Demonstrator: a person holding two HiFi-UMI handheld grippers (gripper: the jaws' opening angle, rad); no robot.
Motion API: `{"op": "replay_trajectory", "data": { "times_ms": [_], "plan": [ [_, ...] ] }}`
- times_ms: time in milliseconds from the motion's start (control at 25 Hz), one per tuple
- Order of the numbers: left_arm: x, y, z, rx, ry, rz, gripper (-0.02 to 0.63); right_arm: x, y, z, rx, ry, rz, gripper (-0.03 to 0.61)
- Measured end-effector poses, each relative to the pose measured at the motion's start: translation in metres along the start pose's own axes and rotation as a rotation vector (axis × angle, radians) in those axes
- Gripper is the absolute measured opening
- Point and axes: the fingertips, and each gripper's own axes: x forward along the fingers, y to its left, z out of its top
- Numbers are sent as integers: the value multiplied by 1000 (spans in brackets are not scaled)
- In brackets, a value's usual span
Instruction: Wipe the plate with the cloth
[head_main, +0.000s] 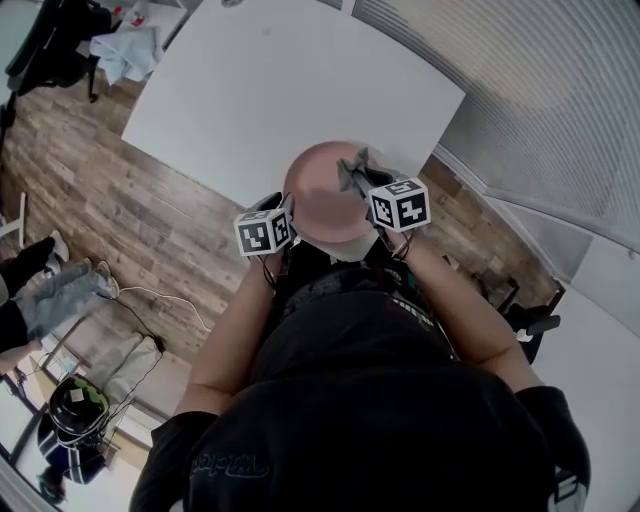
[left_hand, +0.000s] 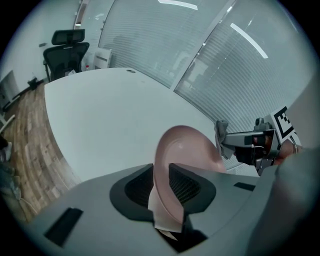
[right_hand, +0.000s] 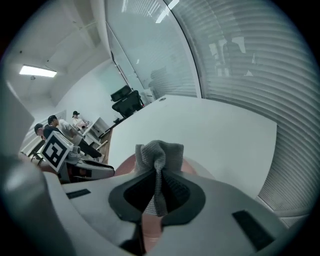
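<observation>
Pink plate (head_main: 318, 195) sits over the near edge of the white desk (head_main: 280, 90), tilted, with its rim caught between the pads of the left claw (left_hand: 161, 172), which is closed on it. Grey cloth (right_hand: 159, 155) is at the plate's right rim; can't tell if they touch. Right claw (right_hand: 159, 182) is clamped on the cloth, and a bunched end sticks out past the tips. Wood floor (head_main: 130, 210) around the desk.
</observation>
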Motion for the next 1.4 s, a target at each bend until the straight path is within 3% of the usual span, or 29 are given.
{"op": "replay_trajectory", "data": {
  "times_ms": [320, 560, 800, 1080, 1400],
  "plan": [
    [17, 3, -2, -78, -13, 68, 95, 27, -36, -17, 12, 141, -88, 37],
    [22, 10, 2, -88, 1, 93, 93, 48, -38, -15, 21, 198, -96, 37],
    [26, 17, -5, -101, 30, 104, 37, 65, -35, -18, -9, 250, -96, 37],
    [31, 4, -12, -65, 53, 78, 26, 78, -39, -13, -91, 291, -139, 35],
    [33, 10, -10, -92, 46, 45, 26, 109, -4, 4, -251, 310, -102, 35]
  ]
}}
